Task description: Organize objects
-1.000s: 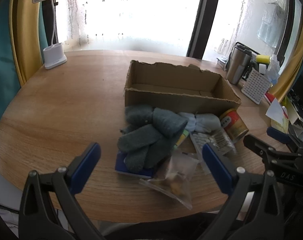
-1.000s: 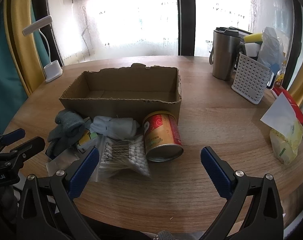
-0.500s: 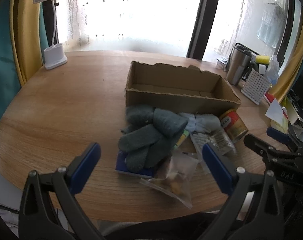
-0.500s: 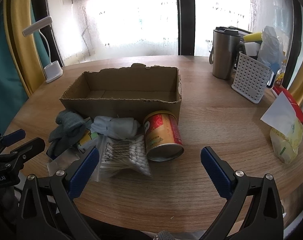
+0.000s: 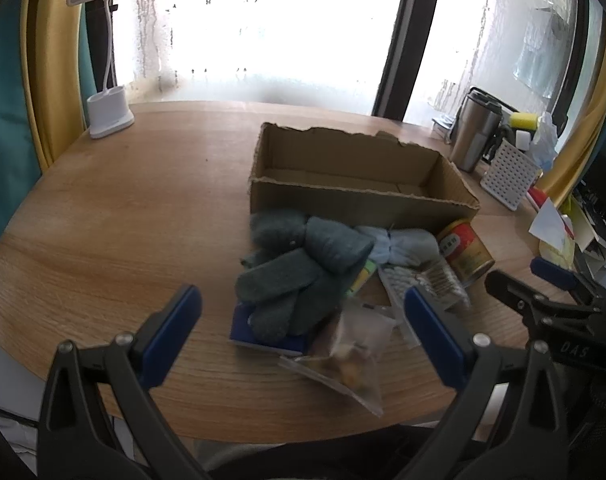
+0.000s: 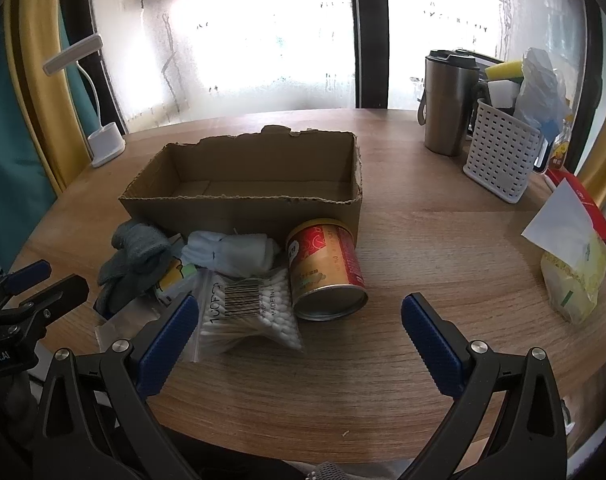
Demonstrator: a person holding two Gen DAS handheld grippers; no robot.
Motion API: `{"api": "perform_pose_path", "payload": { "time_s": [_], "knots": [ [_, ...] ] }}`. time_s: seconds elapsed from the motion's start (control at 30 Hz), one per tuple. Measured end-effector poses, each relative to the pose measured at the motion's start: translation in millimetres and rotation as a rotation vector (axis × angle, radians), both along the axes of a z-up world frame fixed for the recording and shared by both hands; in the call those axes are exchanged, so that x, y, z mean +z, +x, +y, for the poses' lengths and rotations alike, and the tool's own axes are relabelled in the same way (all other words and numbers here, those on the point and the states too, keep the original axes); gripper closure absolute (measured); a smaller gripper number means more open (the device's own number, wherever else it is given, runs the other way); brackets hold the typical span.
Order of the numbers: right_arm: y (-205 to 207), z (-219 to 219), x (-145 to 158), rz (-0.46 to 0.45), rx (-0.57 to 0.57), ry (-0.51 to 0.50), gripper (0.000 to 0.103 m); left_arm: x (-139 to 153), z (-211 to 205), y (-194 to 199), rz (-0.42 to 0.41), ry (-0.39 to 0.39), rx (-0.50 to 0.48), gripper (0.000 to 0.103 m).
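Observation:
An open, empty cardboard box (image 5: 359,196) (image 6: 243,204) stands mid-table. In front of it lie dark grey gloves (image 5: 299,276) (image 6: 137,256) on a blue flat item (image 5: 263,336), pale blue socks (image 5: 403,244) (image 6: 231,250), a bag of cotton swabs (image 6: 247,312) (image 5: 423,284), a clear snack bag (image 5: 351,356) and a red tin can (image 6: 327,268) (image 5: 465,250) on its side. My left gripper (image 5: 303,336) is open, just short of the gloves. My right gripper (image 6: 299,340) is open, just short of the swabs and can.
A white desk lamp (image 5: 107,112) stands at the far left. A steel tumbler (image 6: 447,104) and a white perforated basket (image 6: 503,160) stand at the far right. A yellow packet with white paper (image 6: 571,264) lies at the right edge. Bare wooden table (image 5: 123,220) lies to the left.
The left gripper has drifted slightly; the view is a little blurred. The right gripper and the objects have not visibly moved.

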State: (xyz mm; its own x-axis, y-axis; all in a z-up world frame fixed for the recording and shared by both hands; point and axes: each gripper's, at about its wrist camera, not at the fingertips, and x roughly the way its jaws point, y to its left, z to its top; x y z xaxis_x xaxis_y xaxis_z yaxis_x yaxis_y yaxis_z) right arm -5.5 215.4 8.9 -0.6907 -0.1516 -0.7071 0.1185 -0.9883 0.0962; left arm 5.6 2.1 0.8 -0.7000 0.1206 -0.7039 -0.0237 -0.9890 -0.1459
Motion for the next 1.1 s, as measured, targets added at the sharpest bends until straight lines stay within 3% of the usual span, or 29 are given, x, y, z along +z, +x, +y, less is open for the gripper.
{"api": "perform_pose_path", "payload": {
  "time_s": [1.1],
  "knots": [
    [-19, 2, -3, -0.03, 0.004, -0.007, 0.0, 0, 5, -19, -0.017, -0.003, -0.02, 0.001]
  ]
}}
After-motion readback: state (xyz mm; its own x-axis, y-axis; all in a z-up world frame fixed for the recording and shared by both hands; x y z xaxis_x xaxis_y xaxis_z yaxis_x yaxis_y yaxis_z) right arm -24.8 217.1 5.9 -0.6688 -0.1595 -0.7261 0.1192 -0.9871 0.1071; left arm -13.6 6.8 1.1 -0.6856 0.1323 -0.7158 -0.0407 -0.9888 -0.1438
